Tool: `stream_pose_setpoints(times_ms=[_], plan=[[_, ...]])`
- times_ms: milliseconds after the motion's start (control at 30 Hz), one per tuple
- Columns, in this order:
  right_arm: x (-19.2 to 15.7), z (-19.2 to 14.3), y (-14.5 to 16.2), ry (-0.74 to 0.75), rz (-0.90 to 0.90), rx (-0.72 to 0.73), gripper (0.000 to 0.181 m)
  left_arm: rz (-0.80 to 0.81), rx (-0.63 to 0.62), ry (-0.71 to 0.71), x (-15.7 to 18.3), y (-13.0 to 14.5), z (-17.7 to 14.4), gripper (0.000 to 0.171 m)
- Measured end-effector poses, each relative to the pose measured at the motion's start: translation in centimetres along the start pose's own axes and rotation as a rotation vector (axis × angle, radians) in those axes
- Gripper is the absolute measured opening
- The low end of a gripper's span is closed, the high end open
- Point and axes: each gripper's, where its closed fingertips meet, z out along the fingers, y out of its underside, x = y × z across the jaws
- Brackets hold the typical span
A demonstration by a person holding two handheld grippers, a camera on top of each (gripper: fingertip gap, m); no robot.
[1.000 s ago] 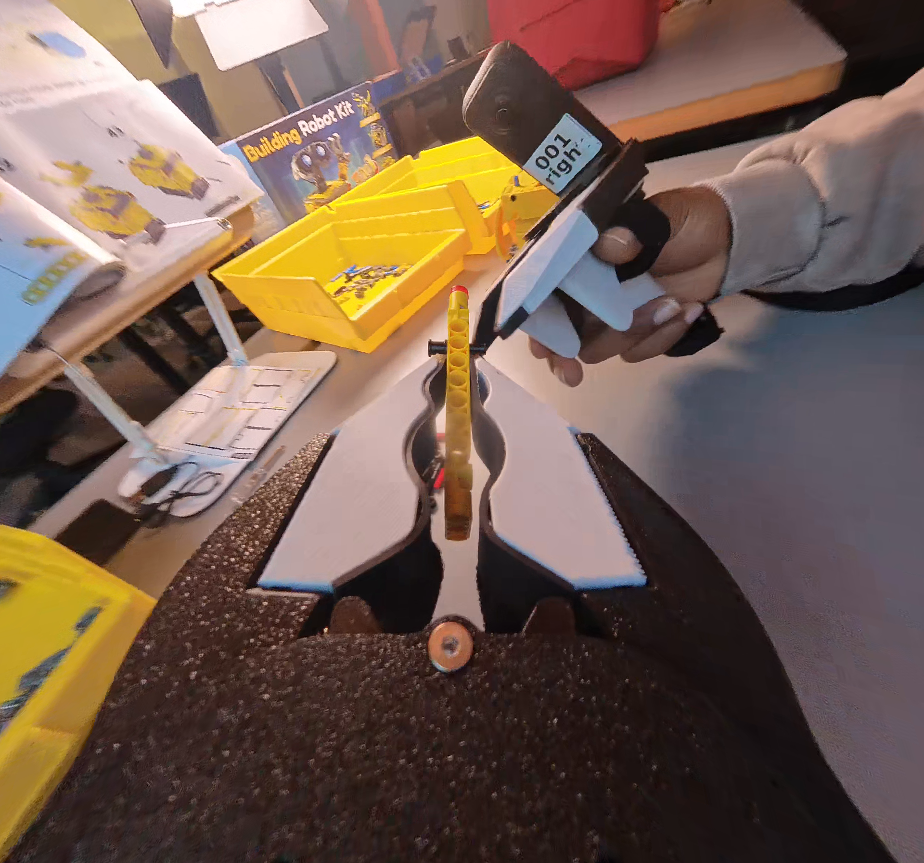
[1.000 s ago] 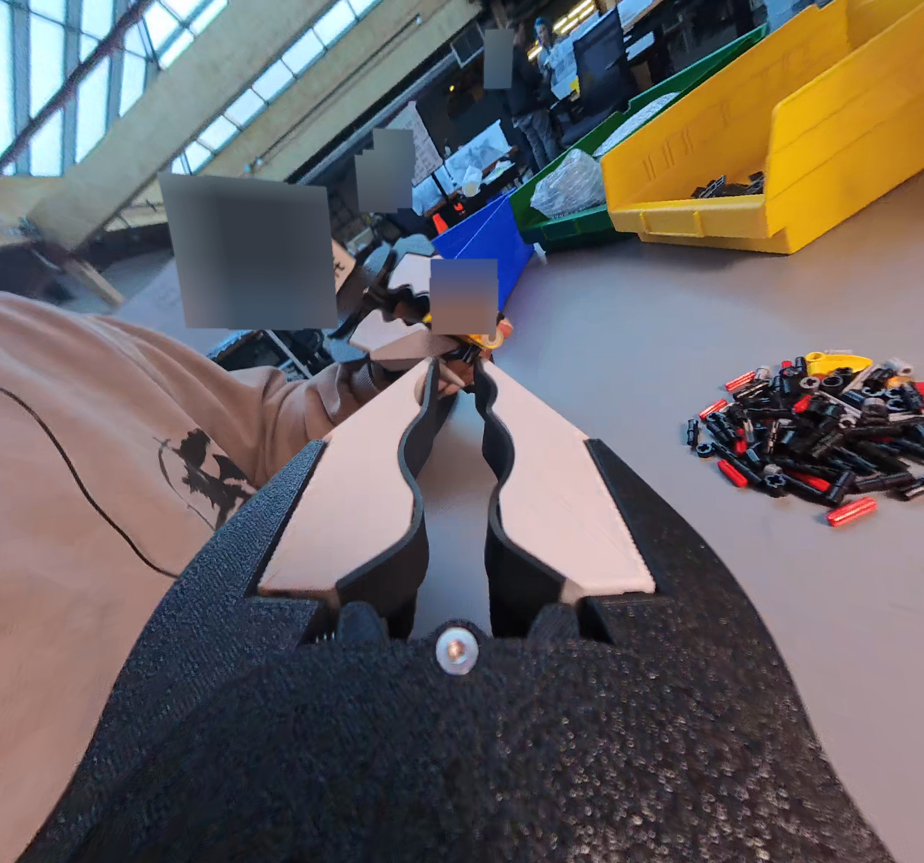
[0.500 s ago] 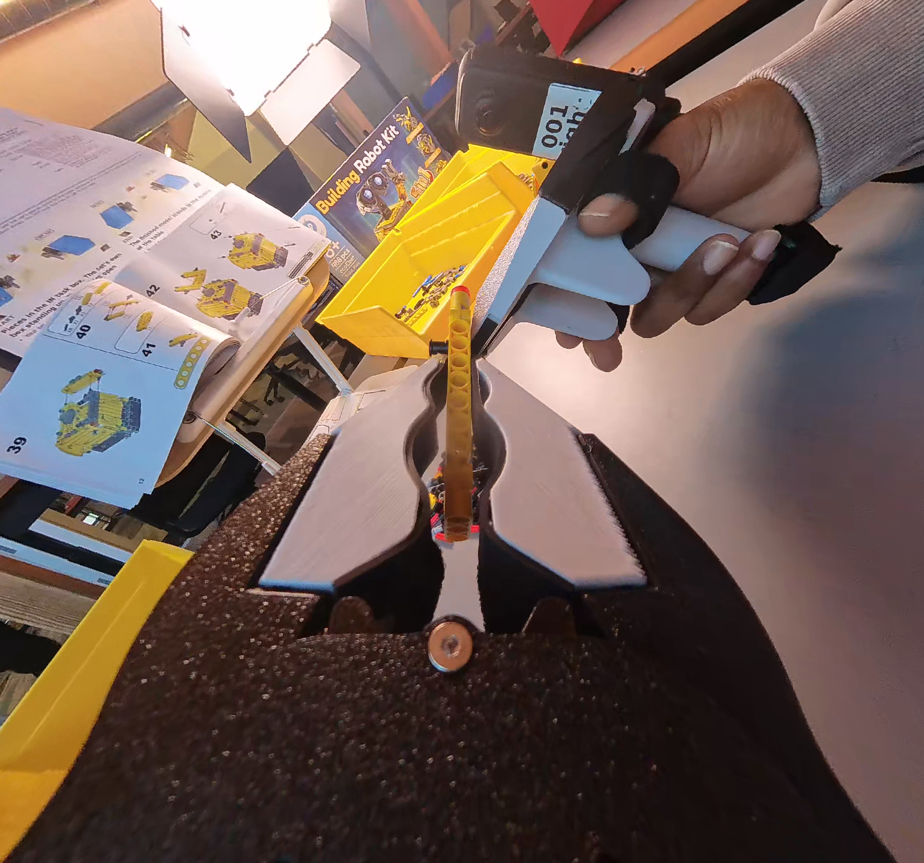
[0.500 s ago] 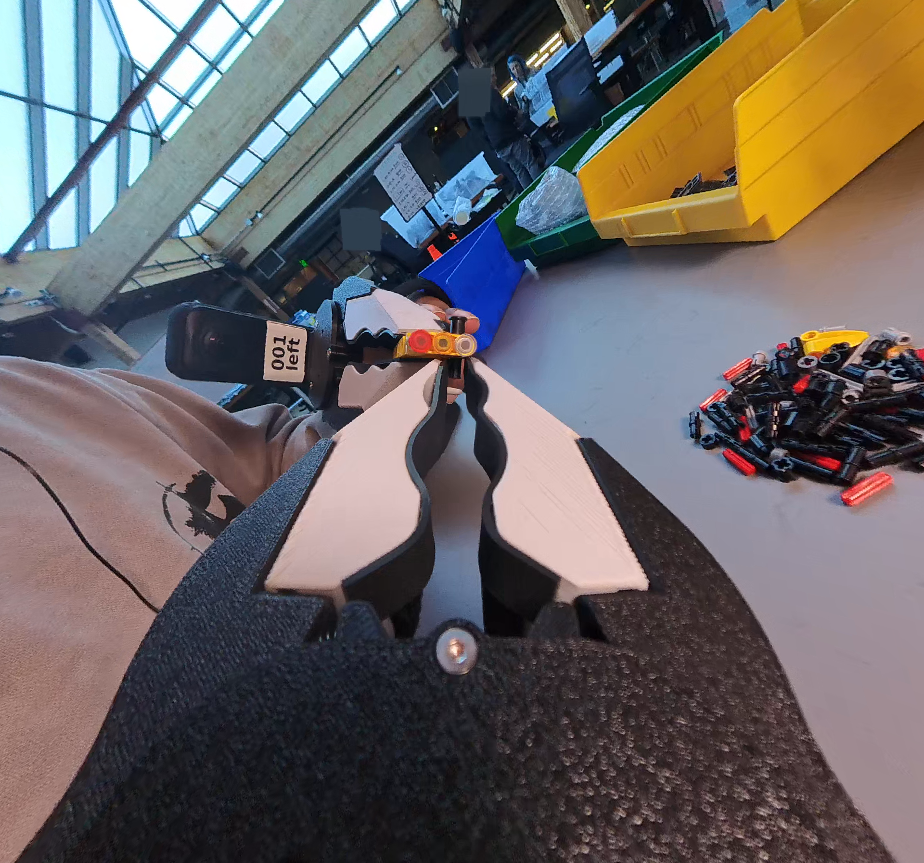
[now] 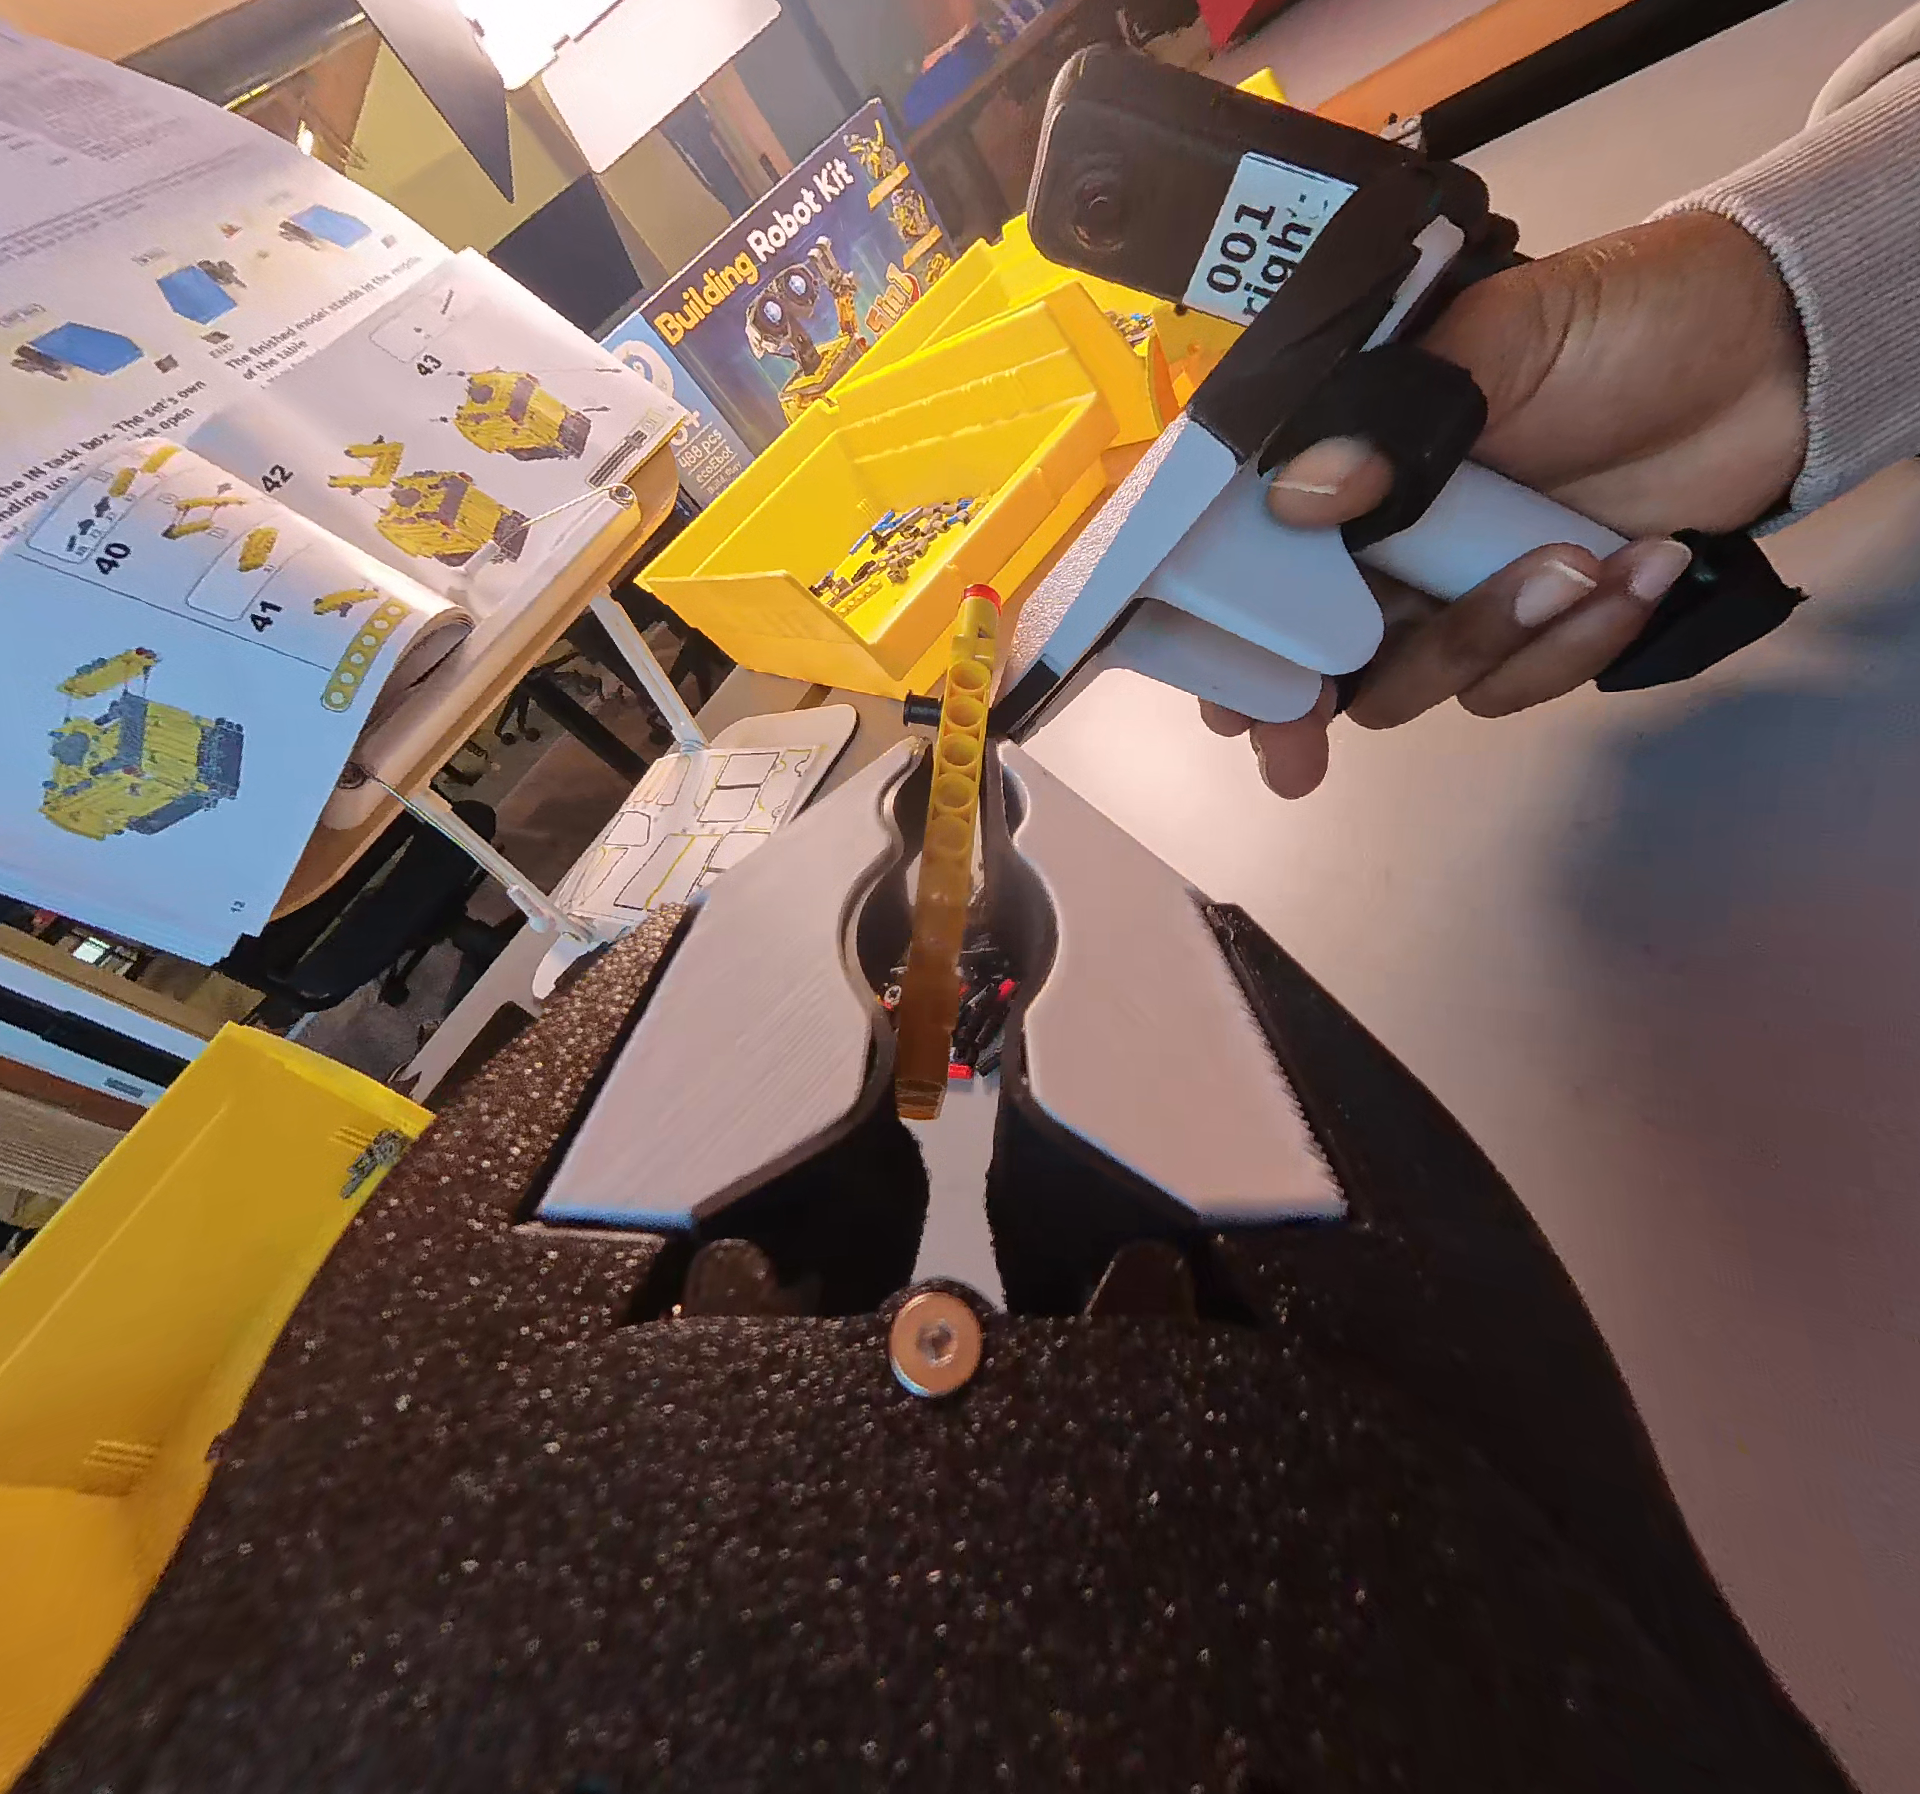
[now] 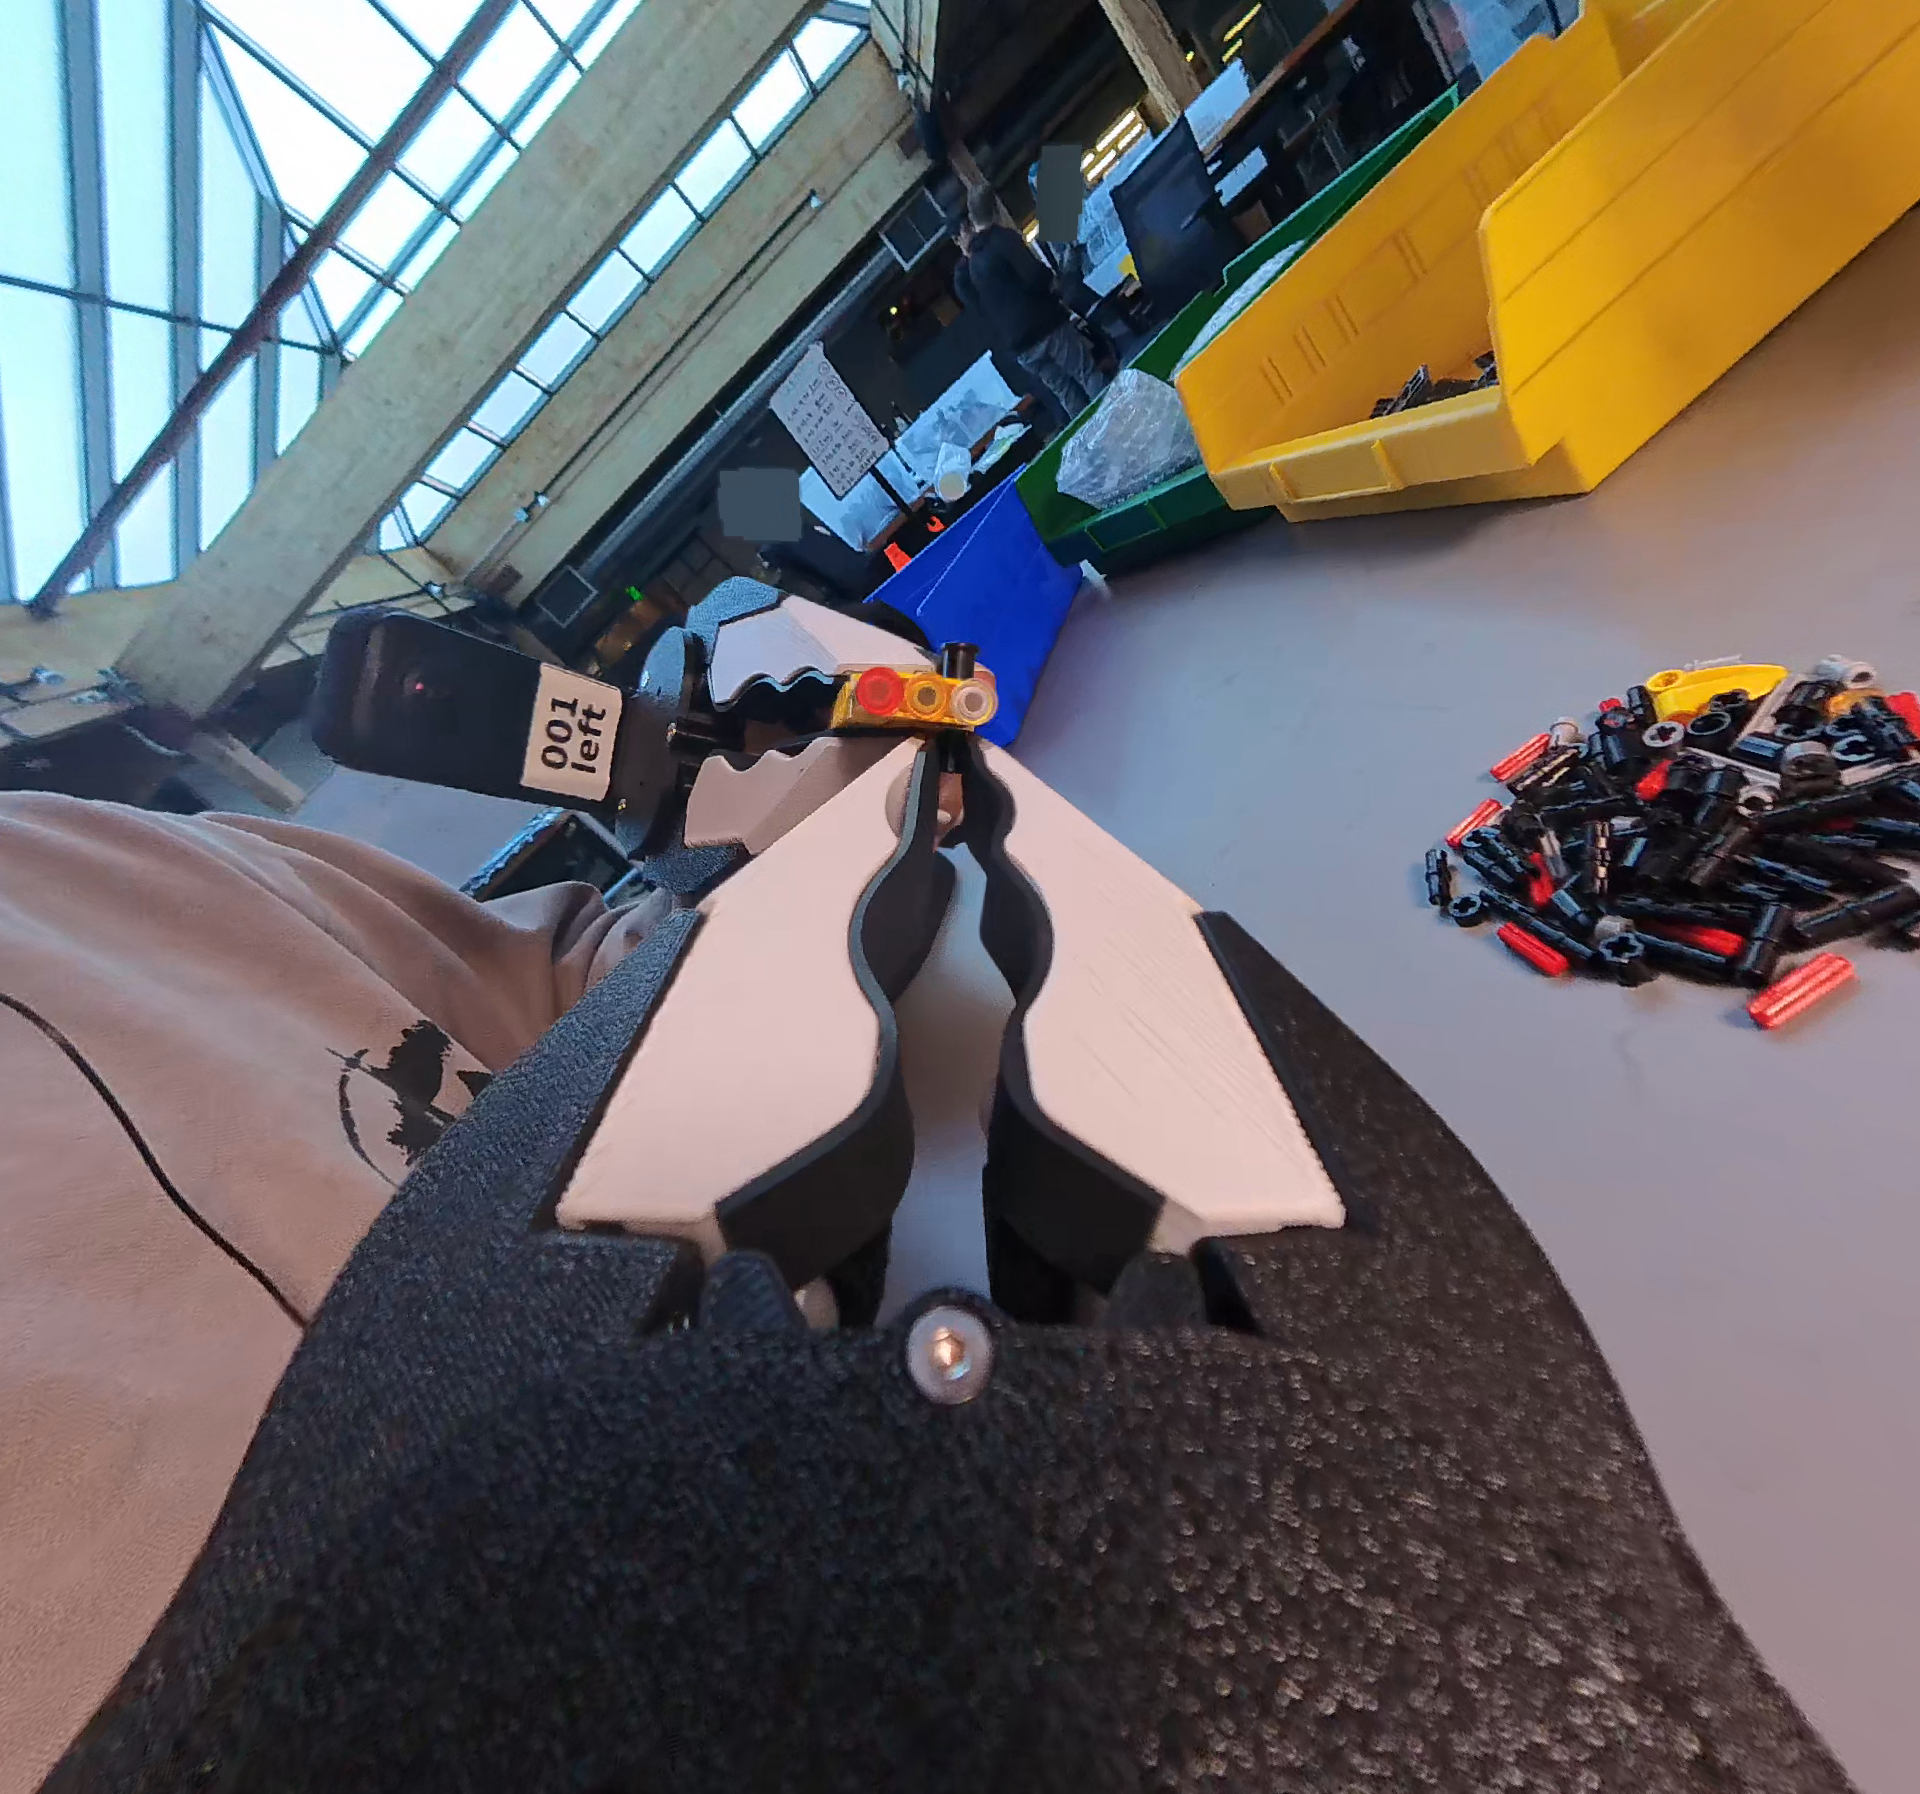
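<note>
The left gripper (image 5: 951,757) clamps a yellow beam (image 5: 948,840); the right gripper (image 6: 948,757) pinches a black pin (image 6: 954,669) stuck through that beam

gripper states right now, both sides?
Left gripper: shut on the yellow beam.
Right gripper: shut on the black pin set through the beam's end.

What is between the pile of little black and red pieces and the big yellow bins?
Nothing: the right wrist view shows only bare grey table between the pile and the yellow bins.
</note>
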Motion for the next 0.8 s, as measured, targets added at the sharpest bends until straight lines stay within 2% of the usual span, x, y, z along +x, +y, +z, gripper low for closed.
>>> stream_pose_setpoints(times_ms=[267,333,400,433,500,567,600,667,700,767,800], plan=[[-0.3,-0.4,-0.1,-0.015,-0.042,-0.042,0.005,-0.094,0.042,0.073,0.5,-0.3,0.1,0.006],[-0.7,-0.8,0.0,-0.056,-0.059,-0.085,0.007,-0.046,0.051,0.047,0.0,-0.3,-0.2,0.006],[-1.1,-1.5,-0.6,-0.102,-0.052,-0.108,0.033,0.019,0.047,0.032,-0.2,-0.1,-0.6,0.006],[-1.1,-1.9,-1.2,-0.107,-0.057,-0.099,0.038,0.062,0.053,0.027,0.0,-0.2,-0.7,0.006],[-0.9,-2.2,-1.9,-0.076,-0.103,-0.078,0.042,0.176,0.039,0.019,0.9,-0.3,-0.5,0.006],[-1.2,-1.8,-1.1,-0.065,-0.138,-0.124,0.048,0.284,0.025,0.011,2.0,-0.2,-0.2,0.006],[-1.2,-1.5,-0.3,-0.058,-0.155,-0.157,0.047,0.326,0.019,-0.001,2.2,-0.2,-0.1,0.006],[-1.3,-1.1,1.0,-0.050,-0.201,-0.210,0.027,0.366,0.008,-0.005,2.5,-0.1,-0.1,0.006],[-1.3,-1.0,1.2,-0.049,-0.211,-0.218,0.025,0.366,0.002,0.003,2.6,0.1,0.0,0.006],[-1.3,-1.1,1.4,-0.052,-0.246,-0.239,0.025,0.328,0.011,0.022,2.7,0.1,-0.1,0.008],[-1.4,-1.2,1.3,-0.053,-0.293,-0.233,0.024,0.249,0.029,0.055,2.7,0.0,-0.1,0.011]])
